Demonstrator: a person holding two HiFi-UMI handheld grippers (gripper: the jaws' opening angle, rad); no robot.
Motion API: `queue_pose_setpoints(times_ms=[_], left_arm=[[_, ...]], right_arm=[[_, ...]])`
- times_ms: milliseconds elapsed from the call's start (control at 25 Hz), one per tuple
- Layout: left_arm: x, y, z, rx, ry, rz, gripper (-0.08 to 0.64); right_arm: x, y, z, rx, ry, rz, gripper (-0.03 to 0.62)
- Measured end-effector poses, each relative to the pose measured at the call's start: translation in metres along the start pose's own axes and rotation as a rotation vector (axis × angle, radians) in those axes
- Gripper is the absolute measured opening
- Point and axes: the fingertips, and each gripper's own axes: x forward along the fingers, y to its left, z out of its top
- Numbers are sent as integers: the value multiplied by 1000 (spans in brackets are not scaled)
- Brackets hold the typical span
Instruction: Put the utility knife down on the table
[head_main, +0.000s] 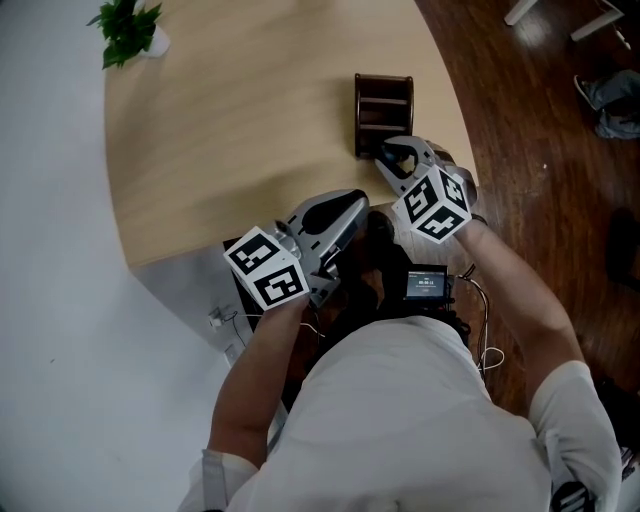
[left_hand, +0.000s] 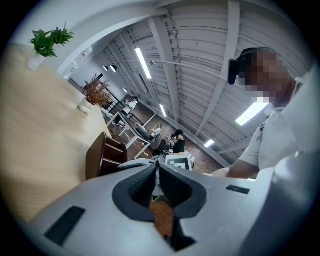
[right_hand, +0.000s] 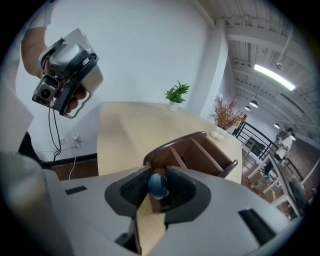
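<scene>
A rounded blue end of the utility knife (right_hand: 159, 186) sits between the pads of my right gripper (right_hand: 157, 173), which is shut on it. The gripper tilts downward just in front of the near end of a dark brown wooden organizer (right_hand: 200, 150). In the head view the right gripper (head_main: 386, 152) hovers at the organizer's (head_main: 382, 100) near end over the table (head_main: 230, 130); the knife itself is hidden there. My left gripper (head_main: 356, 203) is at the table's near edge, shut with nothing in it, its pads (left_hand: 142, 182) nearly touching.
A small potted plant (head_main: 128, 30) stands at the table's far left corner. The pale wooden tabletop (right_hand: 130, 130) stretches left of the organizer. Dark wood floor (head_main: 540, 150) lies to the right. A person sits among desks (left_hand: 177, 142) in the far background.
</scene>
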Motion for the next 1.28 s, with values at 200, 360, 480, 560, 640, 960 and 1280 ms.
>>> queue_pose_setpoints(times_ms=[200,360,480,560,640,960,1280], left_arm=[[0,-10,0,12,3,-7,5],[-1,-19,-1,27,2,-11,5],[-4,-22,-2,31,2,-16,5],[-5,-23,-1,32,0,-15,5],[-6,-24,3,39,-5,-12,5],[-9,-32,7,53,-7,-19,5],[-14,-45,9,68,-15,-36,5]], right_arm=[[-8,-1,0,18,-3,-14,104],[-16,2,1,24,-12,-28,106],[-21,3,3,28,-14,-40,106],[-24,2,4,31,-15,-50,106],[-27,-2,7,33,-19,-65,106],[-43,-4,13,34,-22,-109,106],[-68,-2,26,67,-54,-140,106]])
